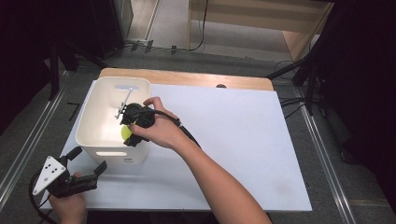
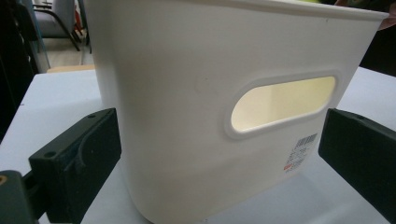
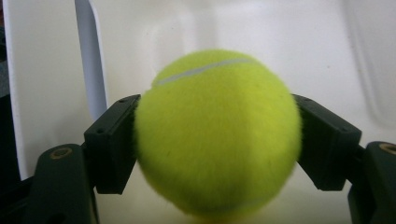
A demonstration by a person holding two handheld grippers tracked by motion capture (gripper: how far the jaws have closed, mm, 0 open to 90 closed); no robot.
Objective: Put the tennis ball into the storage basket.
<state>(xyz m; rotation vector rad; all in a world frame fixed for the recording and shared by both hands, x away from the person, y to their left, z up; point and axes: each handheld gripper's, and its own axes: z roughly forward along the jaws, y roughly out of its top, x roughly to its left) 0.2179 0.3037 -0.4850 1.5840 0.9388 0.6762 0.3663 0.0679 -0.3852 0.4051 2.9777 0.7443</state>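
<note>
Gripping a tennis ball point(image 3: 217, 135), right tongs point(image 1: 132, 127) hover over white tabletop point(image 1: 233, 140).

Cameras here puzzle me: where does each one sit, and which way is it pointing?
High view: above the table's near side, looking forward and down on the white bin; both forearms and hands show.
Left gripper view: rides the left gripper, facing the bin's handle wall between its open jaws.
Right gripper view: rides the right gripper, looking into the bin at the clamped tennis ball.
Shared: all three show the bin.
</note>
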